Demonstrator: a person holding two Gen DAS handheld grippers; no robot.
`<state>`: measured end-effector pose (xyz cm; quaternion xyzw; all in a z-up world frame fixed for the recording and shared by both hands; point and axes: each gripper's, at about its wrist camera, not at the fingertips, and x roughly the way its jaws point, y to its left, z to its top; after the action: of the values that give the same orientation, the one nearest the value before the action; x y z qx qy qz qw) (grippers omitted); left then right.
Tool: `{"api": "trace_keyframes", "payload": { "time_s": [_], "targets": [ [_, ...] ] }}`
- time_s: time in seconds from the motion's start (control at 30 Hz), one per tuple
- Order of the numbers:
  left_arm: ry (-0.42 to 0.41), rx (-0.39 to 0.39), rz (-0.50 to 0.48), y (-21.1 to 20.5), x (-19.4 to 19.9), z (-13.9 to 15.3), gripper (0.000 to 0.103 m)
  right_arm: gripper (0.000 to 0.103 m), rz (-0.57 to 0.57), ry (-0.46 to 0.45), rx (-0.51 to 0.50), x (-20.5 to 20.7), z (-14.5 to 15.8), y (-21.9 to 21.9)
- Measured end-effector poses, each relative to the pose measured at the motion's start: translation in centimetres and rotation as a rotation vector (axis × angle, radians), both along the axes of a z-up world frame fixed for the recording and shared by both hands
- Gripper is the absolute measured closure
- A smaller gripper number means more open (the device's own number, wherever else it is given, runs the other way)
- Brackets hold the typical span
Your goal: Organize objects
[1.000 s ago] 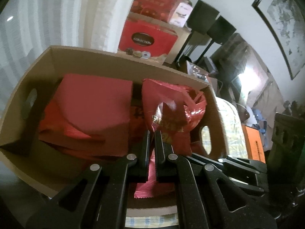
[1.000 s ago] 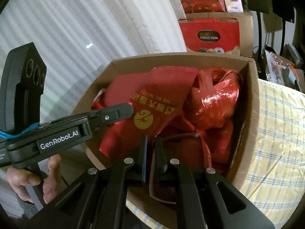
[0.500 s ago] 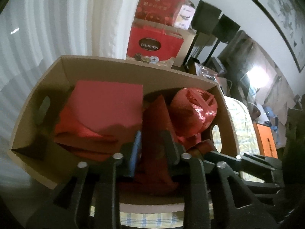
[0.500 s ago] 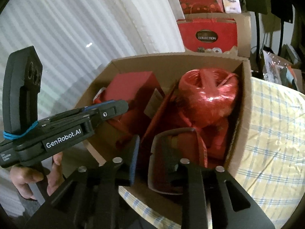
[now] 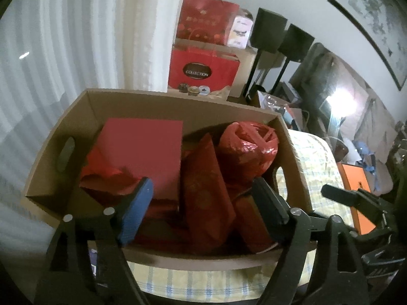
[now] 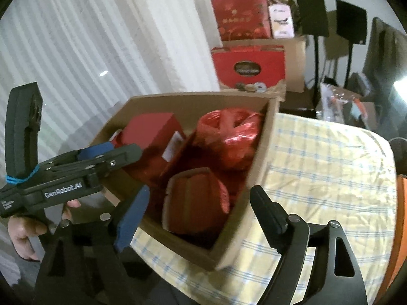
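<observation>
A surface covered with a yellow-and-blue checked cloth [image 6: 328,178] carries the load. An open cardboard box [image 6: 259,167] sits directly on the cloth, at its left end in the right wrist view, with its near corner close to the cloth's front edge. The box has oval handle cut-outs in both end walls. To the right of the box the cloth lies bare and slightly creased. In the left wrist view the cloth [image 5: 315,157] shows beneath and right of the box [image 5: 142,104].
</observation>
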<state>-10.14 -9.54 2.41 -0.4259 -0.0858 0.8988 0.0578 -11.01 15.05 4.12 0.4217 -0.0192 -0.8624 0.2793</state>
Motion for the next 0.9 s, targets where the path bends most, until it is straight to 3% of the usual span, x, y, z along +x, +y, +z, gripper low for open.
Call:
{"api": "trace_keyframes", "payload": {
  "time_s": [0.13, 0.27, 0.37, 0.9],
  "targets": [
    [0.014, -0.006, -0.016, 0.8, 0.7, 0.3, 0.011, 0.016, -0.043, 0.033, 0.025, 0.8, 0.5, 1.5],
    [0.028, -0.014, -0.036, 1.7, 1.6, 0.8, 0.009, 0.011, -0.093, 0.066, 0.04, 1.8, 1.0, 3.2],
    [0.046, -0.021, -0.053, 2.5, 2.2, 1.0, 0.001, 0.002, -0.135, 0.102, 0.063, 2.7, 1.3, 4.4],
    [0.094, -0.025, -0.081, 6.9, 7.4, 1.2, 0.001, 0.001, -0.29, 0.179, 0.146, 8.0, 0.8, 10.0]
  ]
}}
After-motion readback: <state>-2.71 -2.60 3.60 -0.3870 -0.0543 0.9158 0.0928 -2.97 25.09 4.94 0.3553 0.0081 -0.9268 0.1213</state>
